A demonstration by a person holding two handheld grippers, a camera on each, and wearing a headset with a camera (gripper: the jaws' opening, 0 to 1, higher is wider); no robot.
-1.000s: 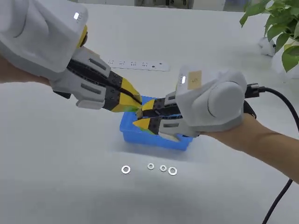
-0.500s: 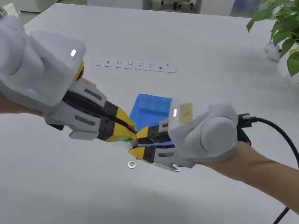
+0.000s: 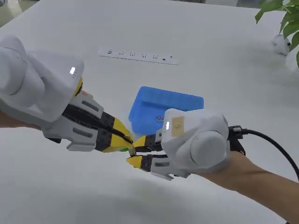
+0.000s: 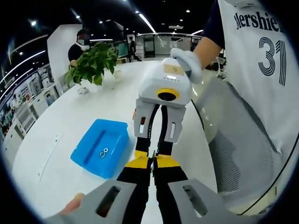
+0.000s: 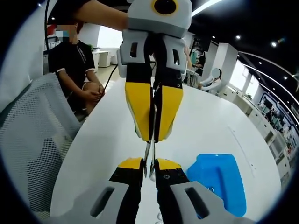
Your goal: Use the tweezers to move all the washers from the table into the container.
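White table (image 3: pixel 224 56): blue container (image 3: pixel 187 100) near middle, power strip (image 3: pixel 140 56) beyond it, plant (image 3: pixel 289 23) at far corner.

Two washers (image 4: pixel 103 152) inside blue container (image 4: pixel 116 140)

The left gripper (image 3: pixel 126 146) and right gripper (image 3: pixel 136 151), each held in a hand with forearms converging, meet fingertip to fingertip, the left's jaws clamped on the tweezers (image 5: pixel 152 133), the right's nearly together around their tips.
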